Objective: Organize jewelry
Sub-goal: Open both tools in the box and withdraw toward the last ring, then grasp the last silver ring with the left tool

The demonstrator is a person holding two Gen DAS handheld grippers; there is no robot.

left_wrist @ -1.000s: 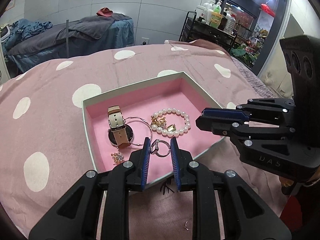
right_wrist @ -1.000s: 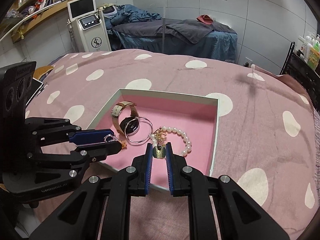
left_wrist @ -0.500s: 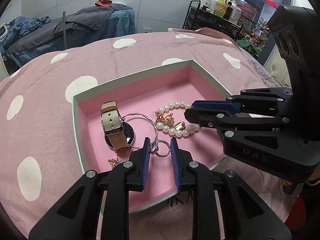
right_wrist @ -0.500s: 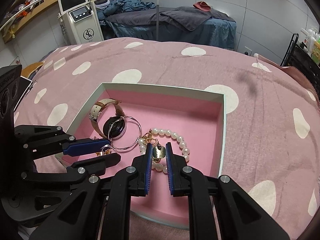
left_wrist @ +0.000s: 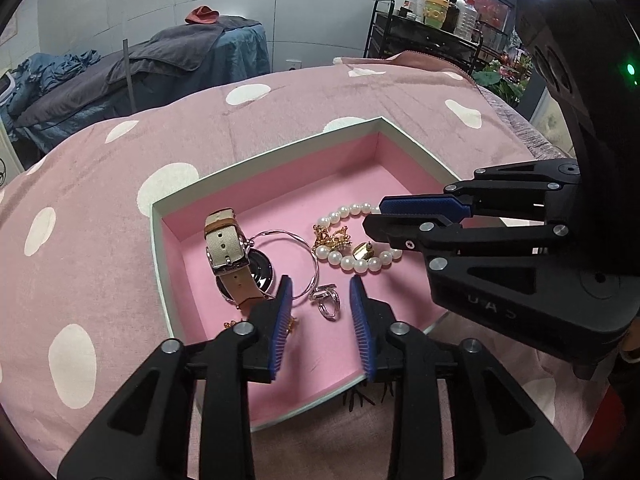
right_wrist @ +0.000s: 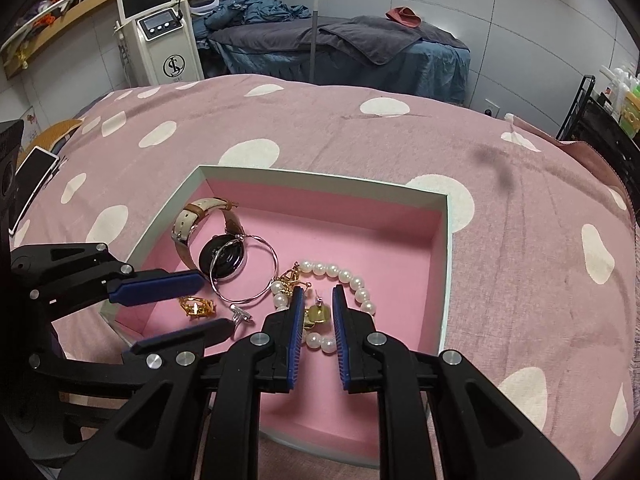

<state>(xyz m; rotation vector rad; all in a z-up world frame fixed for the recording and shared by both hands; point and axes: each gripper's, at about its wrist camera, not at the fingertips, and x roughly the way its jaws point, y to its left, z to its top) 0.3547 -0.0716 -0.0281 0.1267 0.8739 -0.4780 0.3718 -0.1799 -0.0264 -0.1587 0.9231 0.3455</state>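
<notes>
A shallow box (left_wrist: 157,240) (right_wrist: 320,175) with a pink lining sits on the dotted pink cloth. In it lie a tan-strap watch (left_wrist: 228,248) (right_wrist: 224,256), a silver bangle (right_wrist: 266,248), a pearl bracelet (left_wrist: 352,262) (right_wrist: 332,270) and small gold pieces (right_wrist: 196,306). My left gripper (left_wrist: 320,284) (right_wrist: 218,304) hangs low over the near part, jaws opening; a silver ring (left_wrist: 326,300) (right_wrist: 242,314) lies loose on the lining between them. My right gripper (right_wrist: 318,292) (left_wrist: 374,220) is over the pearls, jaws opening, with a gold earring (right_wrist: 316,314) (left_wrist: 362,250) resting free on the pearls.
A phone (right_wrist: 32,184) lies on the cloth at the far left. Behind the table stand a treatment bed (left_wrist: 180,56), a white machine (right_wrist: 160,40) and a black cart with bottles (left_wrist: 432,28). The far half of the box's lining (right_wrist: 360,236) is bare.
Both grippers came down into the box. The left jaws spread and the ring dropped onto the lining. The right jaws parted a little, leaving the gold earring on the pearls.
</notes>
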